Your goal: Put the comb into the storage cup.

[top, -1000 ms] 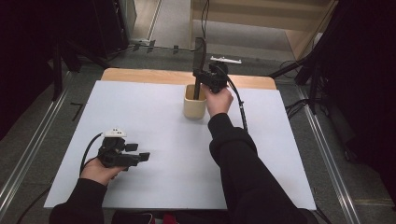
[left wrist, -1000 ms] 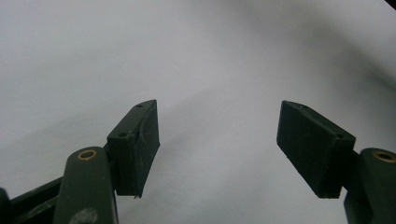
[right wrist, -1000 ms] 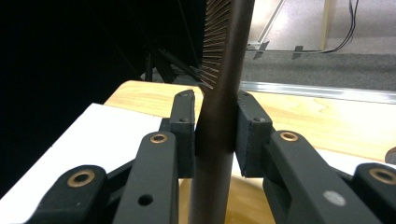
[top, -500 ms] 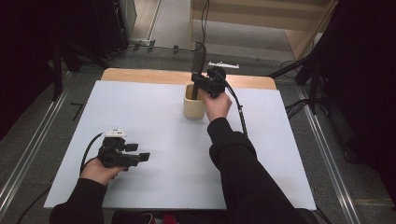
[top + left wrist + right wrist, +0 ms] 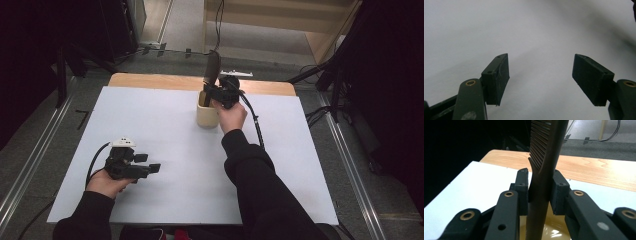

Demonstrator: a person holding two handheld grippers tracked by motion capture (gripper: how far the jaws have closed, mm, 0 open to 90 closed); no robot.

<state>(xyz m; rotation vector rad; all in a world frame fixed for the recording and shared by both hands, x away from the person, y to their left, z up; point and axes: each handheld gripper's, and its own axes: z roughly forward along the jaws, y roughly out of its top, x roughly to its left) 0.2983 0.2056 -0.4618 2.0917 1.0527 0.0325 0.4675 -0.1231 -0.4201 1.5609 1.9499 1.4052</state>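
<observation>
Your right tongs are clamped on a dark comb, both jaws pressed flat against its handle just below the teeth. In the right gripper view the comb stands nearly upright between the jaws, teeth facing left, and its lower end runs down into the yellowish cup directly beneath. From the high view the cup stands on the white table near the far edge, and your right hand sits just beside it on its right. The comb's upper part rises clear above the rim and leans slightly away from you.

Your left tongs are spread wide and hold nothing. They rest low over the near left part of the table, well apart from the cup. The left gripper view shows bare white surface between the two pads.

Around the work: a strip of bare wood shows along the table's far edge beyond the white sheet. The right gripper's cable trails down across the table beside your right forearm. Nothing lies between the cup and your left tongs.
</observation>
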